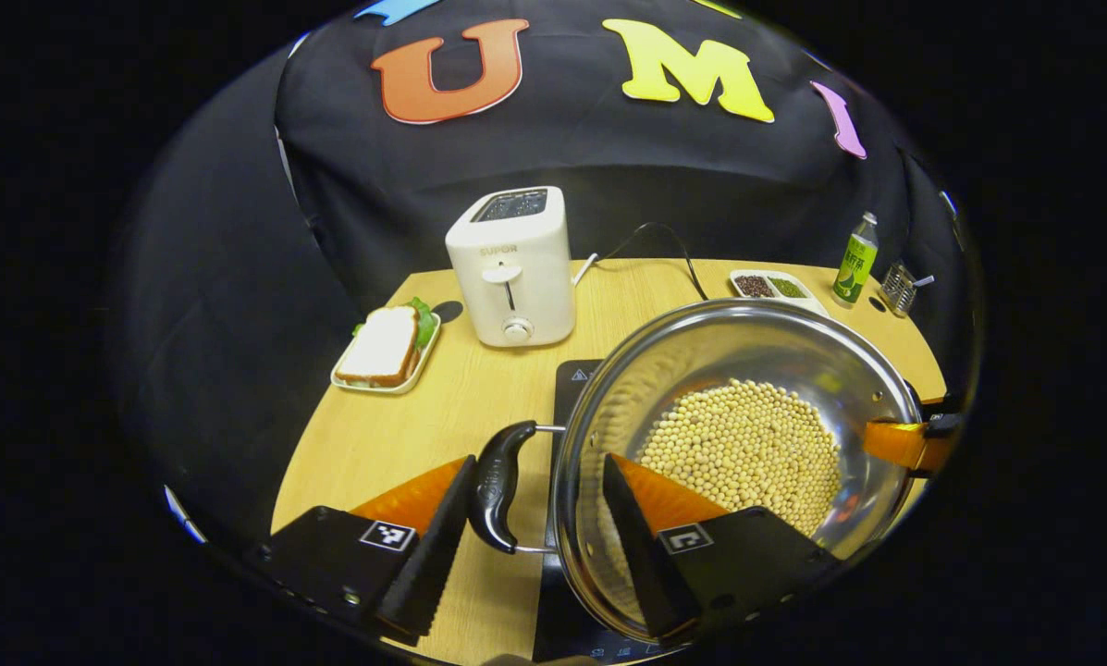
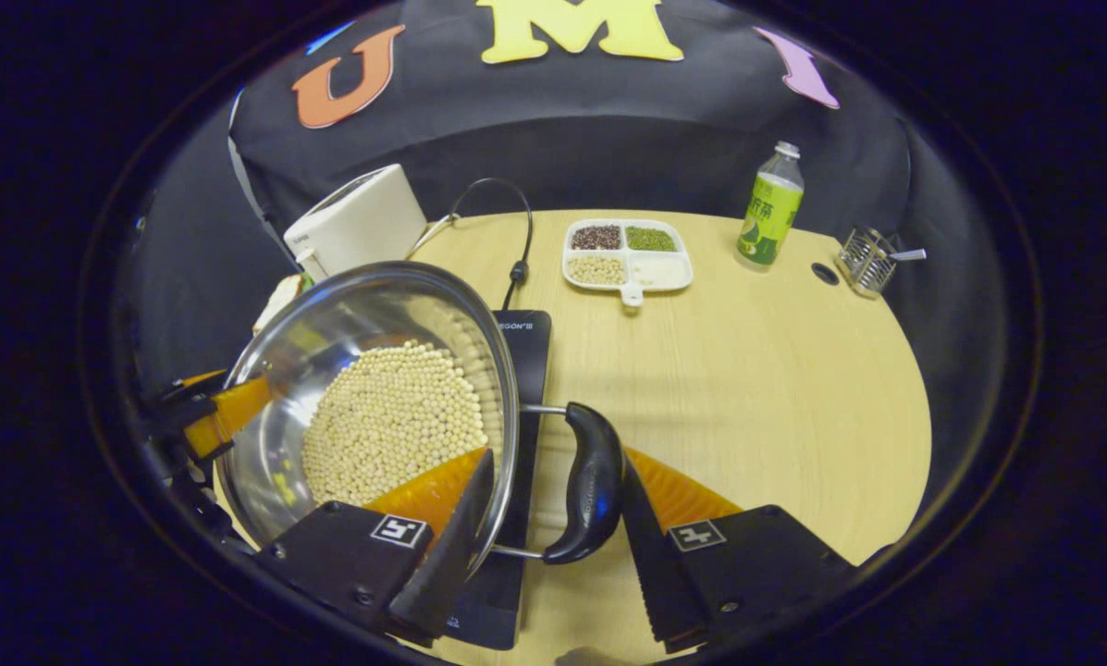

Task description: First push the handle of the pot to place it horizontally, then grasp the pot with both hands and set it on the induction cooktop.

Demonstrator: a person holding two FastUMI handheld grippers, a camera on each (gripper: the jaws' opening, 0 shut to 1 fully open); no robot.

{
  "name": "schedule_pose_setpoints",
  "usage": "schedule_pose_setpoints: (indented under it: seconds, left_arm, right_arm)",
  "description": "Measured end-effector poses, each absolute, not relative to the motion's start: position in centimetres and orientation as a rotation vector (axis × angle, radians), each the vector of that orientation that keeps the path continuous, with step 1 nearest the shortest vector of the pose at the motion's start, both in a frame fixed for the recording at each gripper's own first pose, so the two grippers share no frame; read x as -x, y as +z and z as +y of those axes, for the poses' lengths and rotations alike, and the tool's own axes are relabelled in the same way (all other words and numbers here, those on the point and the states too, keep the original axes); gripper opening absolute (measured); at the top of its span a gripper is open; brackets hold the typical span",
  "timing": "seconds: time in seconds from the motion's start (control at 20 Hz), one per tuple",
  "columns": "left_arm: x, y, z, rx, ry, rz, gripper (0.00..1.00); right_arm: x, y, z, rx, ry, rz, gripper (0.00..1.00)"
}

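Straddling the pot's rim, the left gripper [image 1: 539,490] has one finger outside the left handle [image 1: 500,486] and the other inside the pot [image 1: 701,361], its fingers spread wider than the handle, with a gap showing at the handle, so it is open rather than pinching. In the right gripper view the right gripper [image 2: 553,504] stands the same way at the opposite side: one finger inside the bowl against the wall, the other just outside the right handle [image 2: 590,481], and whether both press I cannot tell. The pot is steel, holds a bed of pale beans [image 1: 747,444], and sits over the dark cooktop [image 2: 525,370], whose edge shows beneath it at 12 and 6 o'clock of the handle; whether it rests on the cooktop or hangs above I cannot tell. Both handles lie level, out to the sides. On the counter [image 2: 775,370], a white toaster [image 1: 513,268] stands at 11 o'clock from the pot in the left gripper view, a sandwich plate [image 1: 387,351] at 9 o'clock of the toaster. A divided dish [image 2: 627,252] of grains, a green bottle [image 2: 770,208] and a wire holder [image 2: 867,261] stand along the far edge toward 1 o'clock.
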State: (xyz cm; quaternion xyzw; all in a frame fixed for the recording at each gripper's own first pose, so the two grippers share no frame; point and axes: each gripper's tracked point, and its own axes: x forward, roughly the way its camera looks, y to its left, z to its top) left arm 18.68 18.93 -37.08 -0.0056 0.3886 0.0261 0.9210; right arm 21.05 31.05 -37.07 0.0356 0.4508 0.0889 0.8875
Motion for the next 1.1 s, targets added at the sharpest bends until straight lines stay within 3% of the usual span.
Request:
schedule_pose_setpoints:
  seconds: [0.05, 0.1, 0.75, 1.1]
  left_arm:
    - [-19.0, -37.4, 19.1, 0.018, 0.079, 0.793, 0.96]
    - [-19.0, -36.6, 19.5, 0.013, 0.107, 0.768, 0.98]
    - [-19.6, -32.5, 18.8, -0.007, 0.122, 0.590, 0.97]
    - [-17.0, -23.3, 14.7, 0.006, 0.084, 0.380, 0.97]
  right_arm:
    - [-21.3, -36.6, 30.8, -0.074, 0.193, 0.911, 0.87]
    - [-21.5, -36.2, 30.7, -0.057, 0.199, 0.885, 0.88]
    - [-20.4, -31.2, 29.0, 0.012, 0.259, 0.735, 0.83]
    - [-16.1, -23.7, 24.4, 0.059, 0.304, 0.555, 0.83]
